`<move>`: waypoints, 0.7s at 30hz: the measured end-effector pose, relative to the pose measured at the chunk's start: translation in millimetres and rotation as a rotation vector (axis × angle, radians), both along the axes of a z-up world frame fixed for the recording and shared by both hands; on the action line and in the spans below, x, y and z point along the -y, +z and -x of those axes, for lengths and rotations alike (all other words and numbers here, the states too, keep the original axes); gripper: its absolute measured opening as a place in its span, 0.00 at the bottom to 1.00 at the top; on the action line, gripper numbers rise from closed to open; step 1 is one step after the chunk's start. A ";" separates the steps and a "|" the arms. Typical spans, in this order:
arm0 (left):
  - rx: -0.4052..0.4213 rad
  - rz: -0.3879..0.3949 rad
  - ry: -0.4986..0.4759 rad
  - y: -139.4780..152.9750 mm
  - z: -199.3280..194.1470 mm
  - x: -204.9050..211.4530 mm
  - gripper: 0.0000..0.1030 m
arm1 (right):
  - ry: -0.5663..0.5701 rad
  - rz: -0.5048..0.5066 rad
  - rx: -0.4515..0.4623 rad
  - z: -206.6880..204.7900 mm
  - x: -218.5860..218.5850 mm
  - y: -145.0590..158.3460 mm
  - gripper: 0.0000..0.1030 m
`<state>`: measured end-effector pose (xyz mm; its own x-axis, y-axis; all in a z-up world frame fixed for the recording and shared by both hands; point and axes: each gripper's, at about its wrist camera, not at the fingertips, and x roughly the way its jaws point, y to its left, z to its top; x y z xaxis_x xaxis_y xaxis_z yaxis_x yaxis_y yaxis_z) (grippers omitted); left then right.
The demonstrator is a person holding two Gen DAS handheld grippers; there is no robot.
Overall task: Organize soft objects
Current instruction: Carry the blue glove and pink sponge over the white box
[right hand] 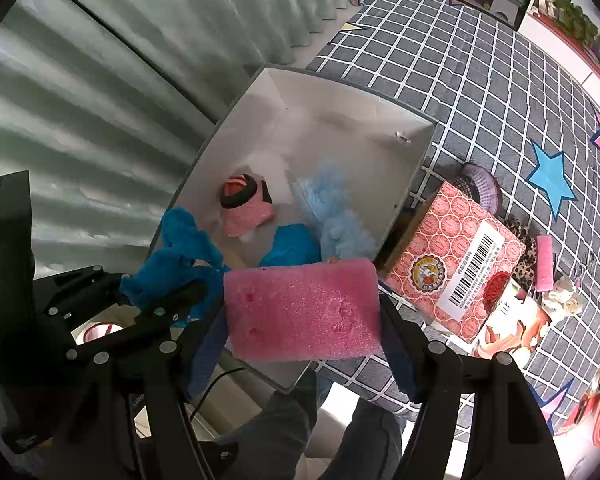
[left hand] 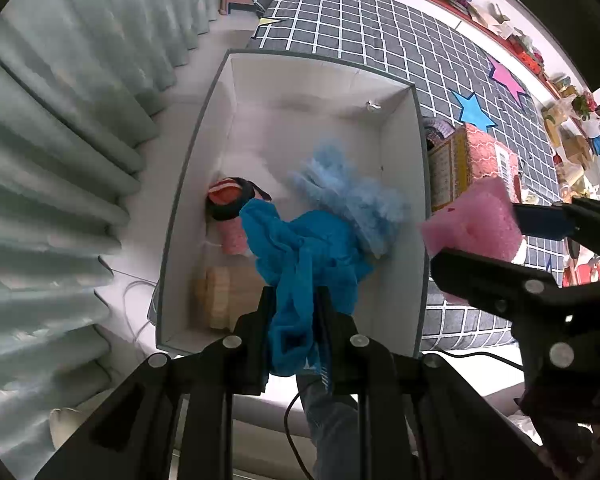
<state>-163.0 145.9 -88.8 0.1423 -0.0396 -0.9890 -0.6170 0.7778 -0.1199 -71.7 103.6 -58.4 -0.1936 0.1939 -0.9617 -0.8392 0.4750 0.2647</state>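
While the left gripper hangs over the white box with its jaws clamped on a crumpled blue cloth, the right gripper grips a pink foam block between half-spread jaws by the box's rim. A fluffy light-blue item and pink knit piece lie inside, partly hidden by the cloth. A red patterned carton sits beside the box on the checked cover.

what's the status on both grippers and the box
Left gripper shut on blue cloth over white box. Right gripper holds pink sponge. Nothing blocking.
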 end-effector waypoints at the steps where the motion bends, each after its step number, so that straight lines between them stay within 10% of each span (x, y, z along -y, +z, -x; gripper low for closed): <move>1: 0.000 0.001 0.000 -0.2 0.2 -0.4 0.20 | 0.001 0.001 -0.001 -0.3 -0.4 -0.3 0.70; 21: -0.004 0.002 0.041 -9.4 -3.2 -13.8 0.21 | 0.016 0.012 0.010 -8.6 -11.4 -4.9 0.70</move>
<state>-159.7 159.7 -98.2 0.1401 -0.0360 -0.9895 -0.6484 0.7519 -0.1191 -63.1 115.0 -63.3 -0.1869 0.1797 -0.9658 -0.8491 0.4649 0.2508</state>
